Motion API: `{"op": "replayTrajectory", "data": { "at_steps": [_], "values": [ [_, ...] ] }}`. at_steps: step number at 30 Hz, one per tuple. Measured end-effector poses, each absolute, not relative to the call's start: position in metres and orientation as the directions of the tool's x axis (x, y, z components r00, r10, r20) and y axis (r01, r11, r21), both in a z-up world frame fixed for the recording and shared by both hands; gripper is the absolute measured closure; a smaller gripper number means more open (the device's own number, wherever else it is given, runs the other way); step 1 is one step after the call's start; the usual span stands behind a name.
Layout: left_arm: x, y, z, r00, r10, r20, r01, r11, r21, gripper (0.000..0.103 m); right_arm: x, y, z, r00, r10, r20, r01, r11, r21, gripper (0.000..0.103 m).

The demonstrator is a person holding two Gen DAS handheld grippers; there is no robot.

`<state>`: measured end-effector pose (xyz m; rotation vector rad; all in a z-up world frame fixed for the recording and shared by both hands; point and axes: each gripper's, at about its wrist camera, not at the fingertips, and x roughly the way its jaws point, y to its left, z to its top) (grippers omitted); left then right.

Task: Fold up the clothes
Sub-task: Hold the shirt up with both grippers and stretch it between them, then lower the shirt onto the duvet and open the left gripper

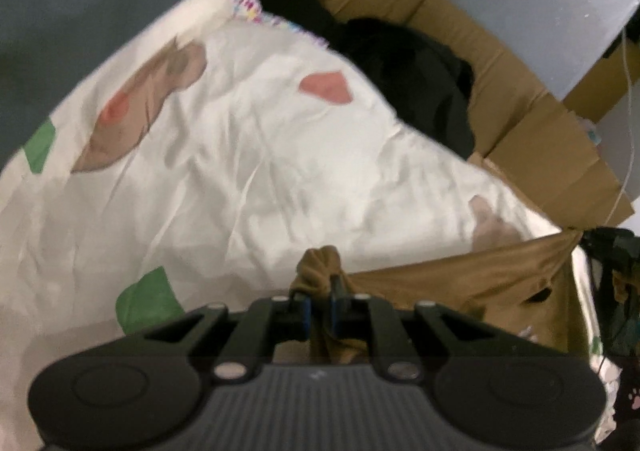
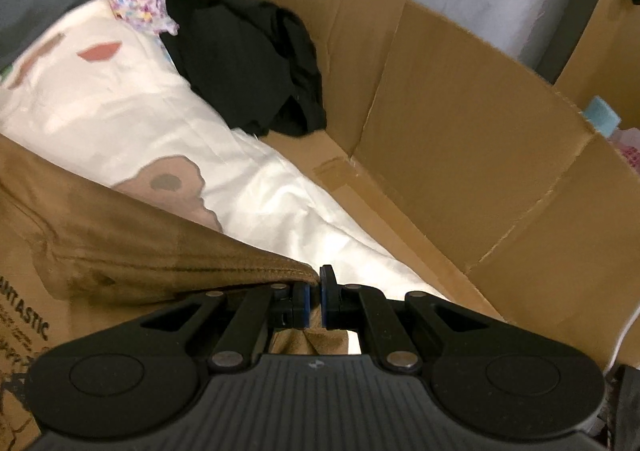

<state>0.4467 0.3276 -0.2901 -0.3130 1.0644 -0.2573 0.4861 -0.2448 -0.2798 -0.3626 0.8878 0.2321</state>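
Gripping bunched brown cotton garment [image 1: 460,283], left tongs [image 1: 320,291] were clenched on one corner, right tongs [image 2: 316,291] on its hem; cloth stretched btwn both, w/ white patterned bedsheet [image 1: 240,155] just beyond, crumpled black clothing [image 2: 248,63] farther ahead.

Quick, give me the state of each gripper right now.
Left gripper: jaws closed on a bunched corner of the brown garment.
Right gripper: jaws closed on the brown garment's hemmed edge.
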Motion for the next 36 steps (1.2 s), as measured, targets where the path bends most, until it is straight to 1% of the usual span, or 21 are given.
{"op": "replayTrajectory", "data": {
  "at_steps": [2,4,5,6,7,8,9,10,11,12,19,25,30,36],
  "values": [
    [0.450,0.330,-0.303,0.441,-0.353,-0.825,0.024,0.924,-0.382,0.088,0.494,-0.241,-0.294,0.593,0.025,-0.805,-0.340,0.914,-0.221,0.097],
    [0.448,0.332,-0.308,0.439,-0.355,-0.826,0.012,0.921,-0.389,0.086,0.496,-0.237,-0.304,0.572,0.002,-0.820,-0.339,0.911,-0.234,0.095],
    [0.446,0.333,-0.308,0.439,-0.359,-0.824,0.012,0.919,-0.394,0.085,0.497,-0.234,-0.308,0.559,-0.012,-0.829,-0.336,0.911,-0.239,0.091],
    [0.443,0.334,-0.306,0.441,-0.365,-0.820,0.015,0.916,-0.400,0.081,0.497,-0.232,-0.312,0.545,-0.026,-0.838,-0.333,0.911,-0.245,0.089],
    [0.440,0.335,-0.303,0.443,-0.371,-0.816,0.018,0.914,-0.406,0.078,0.494,-0.230,-0.311,0.543,-0.029,-0.839,-0.330,0.911,-0.246,0.082],
    [0.437,0.335,-0.300,0.445,-0.371,-0.815,0.028,0.916,-0.401,0.072,0.491,-0.229,-0.309,0.543,-0.030,-0.839,-0.328,0.912,-0.245,0.072],
    [0.435,0.335,-0.297,0.448,-0.364,-0.817,0.035,0.920,-0.390,0.065,0.488,-0.228,-0.308,0.543,-0.032,-0.839,-0.325,0.913,-0.245,0.067],
    [0.432,0.336,-0.294,0.453,-0.355,-0.817,0.036,0.924,-0.381,0.061,0.484,-0.226,-0.304,0.543,-0.037,-0.839,-0.324,0.913,-0.250,0.062],
    [0.429,0.338,-0.290,0.460,-0.351,-0.816,0.037,0.926,-0.377,0.053,0.479,-0.224,-0.300,0.543,-0.043,-0.839,-0.322,0.912,-0.255,0.060],
    [0.425,0.341,-0.286,0.467,-0.349,-0.812,0.038,0.926,-0.376,0.048,0.475,-0.222,-0.297,0.543,-0.045,-0.838,-0.321,0.911,-0.257,0.060],
    [0.394,0.347,-0.263,0.499,-0.398,-0.770,0.058,0.902,-0.428,0.047,0.451,-0.205,-0.267,0.571,-0.045,-0.819,-0.317,0.909,-0.271,0.058],
    [0.368,0.325,-0.257,0.509,-0.440,-0.740,0.090,0.882,-0.462,0.045,0.440,-0.159,-0.240,0.603,0.104,-0.791,-0.404,0.895,-0.190,0.058],
    [0.355,0.297,-0.246,0.527,-0.418,-0.740,0.142,0.902,-0.408,0.045,0.436,-0.110,-0.238,0.570,0.239,-0.786,-0.520,0.845,-0.121,0.058],
    [0.339,0.244,-0.236,0.530,-0.306,-0.791,0.173,0.952,-0.253,0.044,0.427,-0.061,-0.246,0.516,0.351,-0.781,-0.610,0.791,-0.048,0.058]
  ]
}}
